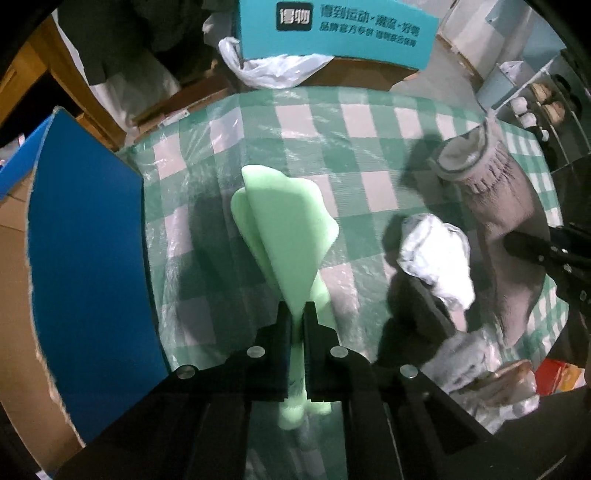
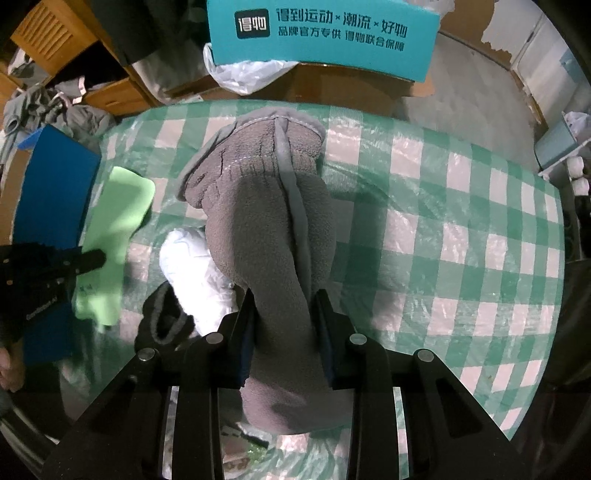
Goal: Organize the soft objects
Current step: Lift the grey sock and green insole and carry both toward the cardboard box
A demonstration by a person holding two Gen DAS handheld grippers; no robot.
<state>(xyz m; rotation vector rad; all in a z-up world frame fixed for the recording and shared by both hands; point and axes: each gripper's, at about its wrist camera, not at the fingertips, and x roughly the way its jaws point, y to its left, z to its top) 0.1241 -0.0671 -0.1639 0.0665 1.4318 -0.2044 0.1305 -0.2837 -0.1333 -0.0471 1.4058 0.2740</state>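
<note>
My left gripper (image 1: 297,314) is shut on a light green foam sheet (image 1: 284,225), folded and held above the checked tablecloth (image 1: 332,129). The sheet also shows in the right wrist view (image 2: 118,221), with the left gripper (image 2: 92,258) on it. My right gripper (image 2: 284,306) is shut on a grey fleece glove (image 2: 266,206) and holds it over the table. The glove shows in the left wrist view (image 1: 495,206). A white crumpled soft item (image 1: 436,254) lies on the table between the two, also in the right wrist view (image 2: 192,266).
A blue box (image 1: 88,266) stands at the table's left edge. A teal printed box (image 1: 332,26) and a white plastic bag (image 1: 269,70) sit behind the table. A dark knit item (image 2: 162,321) lies near the white one. Shelves (image 1: 535,103) stand at far right.
</note>
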